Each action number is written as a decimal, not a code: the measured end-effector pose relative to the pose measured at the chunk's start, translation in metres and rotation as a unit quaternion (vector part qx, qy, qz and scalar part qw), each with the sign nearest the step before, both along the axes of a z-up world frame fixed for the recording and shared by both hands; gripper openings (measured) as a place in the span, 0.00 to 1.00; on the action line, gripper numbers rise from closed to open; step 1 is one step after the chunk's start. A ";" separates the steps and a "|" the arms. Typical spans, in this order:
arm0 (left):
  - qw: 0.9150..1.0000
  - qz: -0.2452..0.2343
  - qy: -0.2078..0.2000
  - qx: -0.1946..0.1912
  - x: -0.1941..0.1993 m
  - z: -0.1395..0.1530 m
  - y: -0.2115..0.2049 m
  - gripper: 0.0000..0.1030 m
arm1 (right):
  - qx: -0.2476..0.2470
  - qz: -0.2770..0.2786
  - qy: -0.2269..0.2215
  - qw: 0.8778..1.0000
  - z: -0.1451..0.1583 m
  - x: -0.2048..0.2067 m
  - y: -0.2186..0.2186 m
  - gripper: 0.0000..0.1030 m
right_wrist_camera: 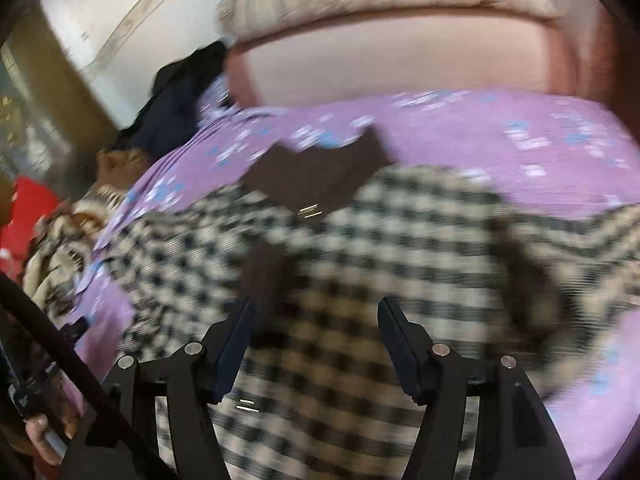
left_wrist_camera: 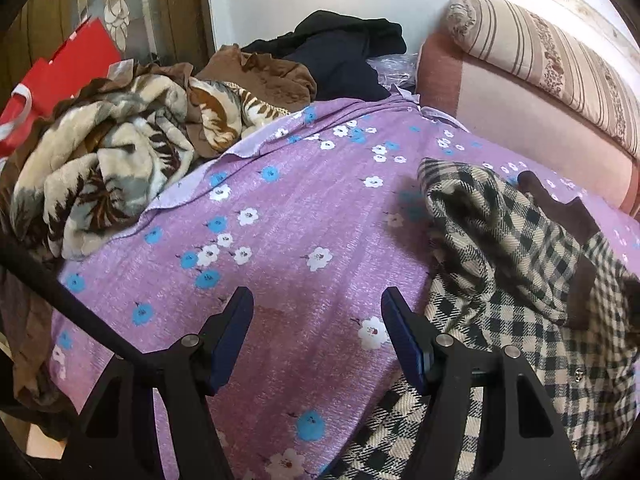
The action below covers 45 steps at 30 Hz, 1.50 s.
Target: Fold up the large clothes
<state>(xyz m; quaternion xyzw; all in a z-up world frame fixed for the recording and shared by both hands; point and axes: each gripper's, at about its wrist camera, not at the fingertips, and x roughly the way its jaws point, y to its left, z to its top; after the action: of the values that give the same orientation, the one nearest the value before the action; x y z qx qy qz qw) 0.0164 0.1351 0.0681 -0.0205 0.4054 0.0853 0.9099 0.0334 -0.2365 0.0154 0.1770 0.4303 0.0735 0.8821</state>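
Observation:
A black-and-cream checked garment (left_wrist_camera: 500,248) with a brown collar (left_wrist_camera: 560,208) lies crumpled on the purple flowered bed sheet (left_wrist_camera: 280,208), at the right of the left wrist view. My left gripper (left_wrist_camera: 316,300) hovers open over bare sheet just left of the garment, with nothing between its fingers. The right wrist view is blurred. There the checked garment (right_wrist_camera: 360,248) fills the middle, its brown collar (right_wrist_camera: 316,172) towards the far side. My right gripper (right_wrist_camera: 316,308) stands open above the cloth, its pads apart and not pressing on it.
A rumpled brown-and-cream blanket (left_wrist_camera: 108,168) is heaped at the left, with a brown cloth (left_wrist_camera: 260,76) and dark clothes (left_wrist_camera: 340,48) behind it. A red bag (left_wrist_camera: 60,68) stands far left. A pink headboard (left_wrist_camera: 520,112) and striped pillow (left_wrist_camera: 540,52) border the right. A person's hand (right_wrist_camera: 44,436) shows low left.

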 end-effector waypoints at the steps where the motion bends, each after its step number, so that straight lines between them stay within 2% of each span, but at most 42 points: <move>1: 1.000 0.000 0.001 0.000 0.001 0.000 0.000 0.63 | 0.004 0.016 0.009 1.000 -0.008 0.011 0.013 0.67; 3: 1.000 0.001 0.003 -0.001 0.002 -0.002 0.000 0.63 | -0.005 0.028 0.033 0.999 -0.027 0.033 0.035 0.67; 5: 1.000 0.001 0.006 -0.009 0.005 -0.003 0.001 0.64 | -0.023 0.015 0.042 0.999 -0.039 0.047 0.046 0.64; 7: 1.000 0.002 0.012 -0.015 0.008 -0.005 0.002 0.64 | -0.008 0.018 0.043 0.999 -0.042 0.052 0.052 0.12; 11: 0.999 0.009 0.022 -0.027 0.018 -0.009 0.007 0.64 | 0.024 0.024 0.028 0.999 -0.024 0.045 0.040 0.09; 14: 0.999 0.013 0.024 -0.035 0.022 -0.009 0.008 0.64 | 0.003 0.015 0.022 1.000 -0.011 0.037 0.020 0.08; 15: 0.999 0.014 0.026 -0.037 0.023 -0.010 0.008 0.64 | -0.012 0.008 0.025 1.000 -0.007 0.034 0.009 0.04; 17: 0.999 0.013 0.030 -0.038 0.024 -0.012 0.009 0.64 | -0.068 -0.016 0.032 0.997 -0.006 0.035 -0.005 0.04; 20: 0.999 0.009 0.039 -0.036 0.026 -0.016 0.008 0.64 | -0.118 -0.045 0.058 0.990 -0.014 0.034 -0.027 0.04; 23: 0.998 0.004 0.047 -0.039 0.026 -0.020 0.008 0.64 | -0.237 -0.100 0.079 0.963 -0.018 0.026 -0.037 0.05; 25: 0.998 0.000 0.048 -0.036 0.025 -0.021 0.006 0.64 | -0.244 -0.123 0.082 0.958 -0.015 0.022 -0.041 0.05; 27: 0.998 -0.004 0.048 -0.033 0.025 -0.021 0.003 0.64 | -0.226 -0.139 0.068 0.962 -0.006 0.015 -0.040 0.09; 29: 0.998 -0.007 0.050 -0.033 0.024 -0.022 0.001 0.64 | -0.197 -0.132 0.039 0.971 0.002 0.009 -0.024 0.16; 32: 0.998 -0.004 0.064 -0.021 0.025 -0.028 -0.002 0.64 | -0.132 -0.073 -0.017 0.988 0.019 0.001 0.015 0.17; 34: 0.997 -0.002 0.082 -0.008 0.026 -0.035 -0.003 0.64 | -0.080 0.001 -0.034 0.996 0.027 0.005 0.052 0.17; 37: 0.994 -0.003 0.108 -0.010 0.023 -0.046 -0.002 0.64 | -0.021 0.072 -0.023 0.997 0.024 0.023 0.101 0.17; 39: 0.994 -0.002 0.108 -0.014 0.019 -0.048 0.001 0.63 | 0.001 0.104 -0.011 0.994 0.018 0.044 0.131 0.17; 41: 0.995 -0.001 0.098 -0.011 0.013 -0.045 0.006 0.63 | 0.019 0.123 0.022 0.992 0.000 0.066 0.153 0.17; 43: 0.997 0.004 0.081 -0.015 0.009 -0.039 0.015 0.63 | 0.054 0.149 0.072 0.985 -0.027 0.084 0.168 0.17; 45: 0.997 0.017 0.070 -0.021 0.006 -0.035 0.024 0.63 | 0.120 0.187 0.129 0.966 -0.060 0.092 0.186 0.17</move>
<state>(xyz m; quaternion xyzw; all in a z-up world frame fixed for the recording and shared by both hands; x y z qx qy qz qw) 0.0226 0.1596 0.0332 -0.0407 0.4692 0.0932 0.8772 0.1254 -0.0505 -0.0444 0.2061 0.5543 0.2647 0.7617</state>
